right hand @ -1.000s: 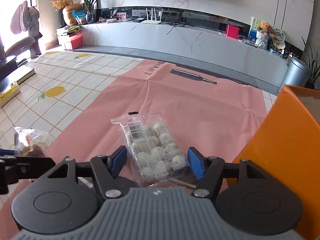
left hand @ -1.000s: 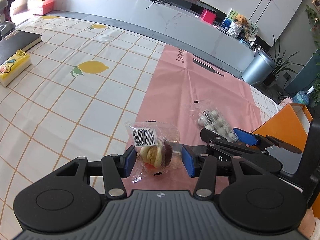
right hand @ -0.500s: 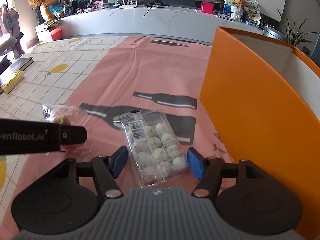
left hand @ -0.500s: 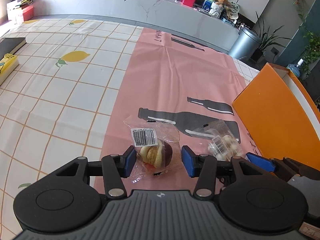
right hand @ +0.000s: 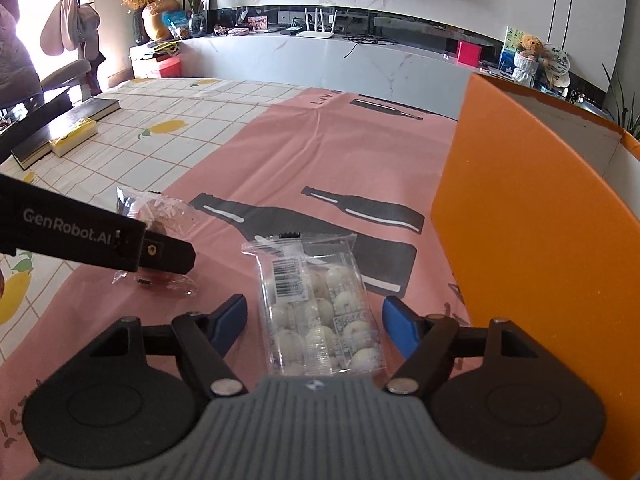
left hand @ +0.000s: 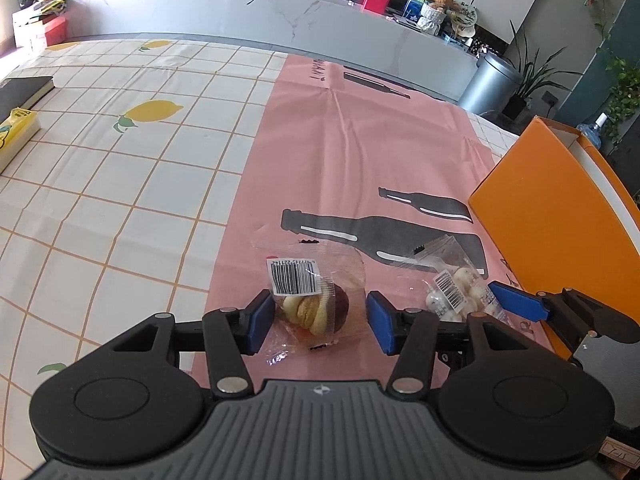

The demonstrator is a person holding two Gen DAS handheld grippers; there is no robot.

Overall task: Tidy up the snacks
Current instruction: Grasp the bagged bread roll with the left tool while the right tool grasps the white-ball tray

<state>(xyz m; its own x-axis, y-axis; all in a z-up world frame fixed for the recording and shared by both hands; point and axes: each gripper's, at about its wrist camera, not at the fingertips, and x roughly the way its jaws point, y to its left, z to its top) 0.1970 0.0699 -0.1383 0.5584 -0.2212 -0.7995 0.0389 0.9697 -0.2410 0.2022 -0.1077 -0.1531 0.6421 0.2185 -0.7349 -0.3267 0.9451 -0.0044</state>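
A clear bag with a pastry [left hand: 312,304] and a barcode label lies on the pink mat [left hand: 340,140]. My left gripper [left hand: 320,319] stands around it with its jaws opening; a gap shows at the right pad. To its right a clear pack of white balls [right hand: 320,312] lies flat, also seen from the left as the ball pack [left hand: 456,292]. My right gripper [right hand: 315,315] straddles it, jaws opening, both pads clear of it. The orange box [right hand: 520,240] stands close on the right.
The checked lemon tablecloth [left hand: 120,160] covers the table to the left of the mat. A black book [left hand: 24,90] and a yellow pack [left hand: 16,132] lie at the far left edge. The orange box wall [left hand: 560,216] bounds the right side.
Both grippers have swung over toward the orange box with their packs. Their jaws have widened, and the pastry bag and the ball pack now rest loose on the mat.
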